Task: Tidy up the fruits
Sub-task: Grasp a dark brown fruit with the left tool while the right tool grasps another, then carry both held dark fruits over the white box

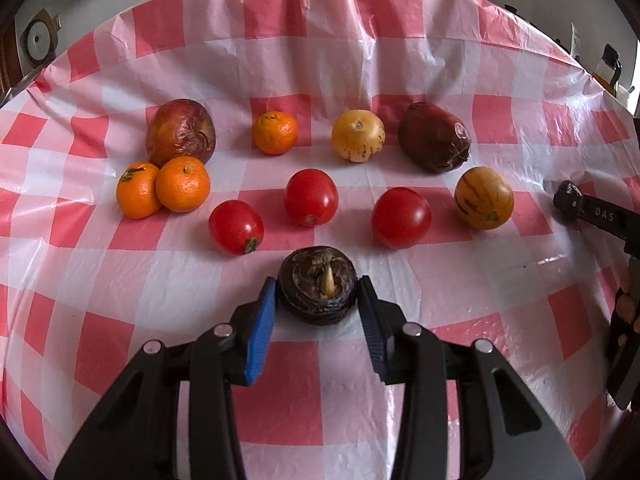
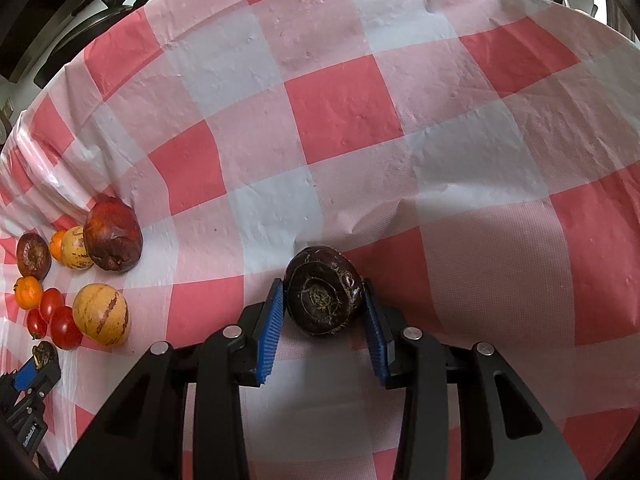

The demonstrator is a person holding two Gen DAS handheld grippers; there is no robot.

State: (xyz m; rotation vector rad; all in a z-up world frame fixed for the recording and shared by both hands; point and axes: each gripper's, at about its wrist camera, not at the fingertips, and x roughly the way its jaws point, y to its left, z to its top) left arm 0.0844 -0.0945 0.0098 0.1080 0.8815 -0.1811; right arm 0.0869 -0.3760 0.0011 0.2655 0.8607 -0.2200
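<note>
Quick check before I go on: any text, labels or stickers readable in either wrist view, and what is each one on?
"OAS": on the black right gripper body at the frame edge, left wrist view; cut off.
Pale sticker on the dark red fruit: too small to read.
Lettering on the left gripper body, right wrist view: too blurred.

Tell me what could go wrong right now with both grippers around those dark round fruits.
1. The left gripper brackets a dark round fruit, but a gap shows beside its right pad, so lifting now may drop it.
2. If dropped, it could roll into the tomatoes just ahead.
3. The right gripper holds its dark fruit only near the pad tips; it might squirt out and roll across the bare checked tablecloth.
</note>
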